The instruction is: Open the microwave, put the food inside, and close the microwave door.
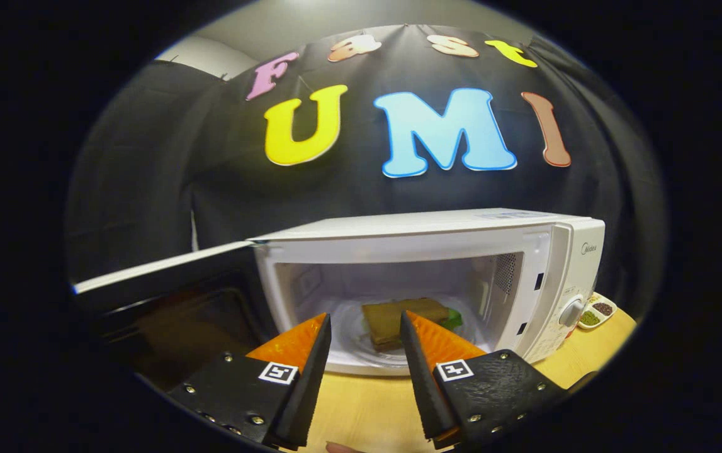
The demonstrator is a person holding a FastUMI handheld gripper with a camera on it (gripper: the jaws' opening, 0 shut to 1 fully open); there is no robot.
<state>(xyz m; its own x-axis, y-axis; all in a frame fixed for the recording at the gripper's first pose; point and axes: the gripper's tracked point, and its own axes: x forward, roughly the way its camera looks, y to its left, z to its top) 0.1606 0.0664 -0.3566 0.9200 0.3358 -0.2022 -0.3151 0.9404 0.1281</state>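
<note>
A white microwave (436, 239) stands on the wooden table (367, 402) with its door (165, 283) swung wide open to the left. Inside, on the round glass plate (361, 352), lies the food: a brown sandwich (398, 318) with a bit of green leaf (455, 319) at its right side. My gripper (366, 324) is open just in front of the cavity, its fingertips at the front of the opening. Nothing is held between the fingers; the sandwich lies beyond them, showing through the gap.
The microwave's control panel with a round knob (571, 311) is at its right. A small white dish (597, 311) with green and dark fillings sits on the table to the right of the microwave. The open door takes up the space to the left.
</note>
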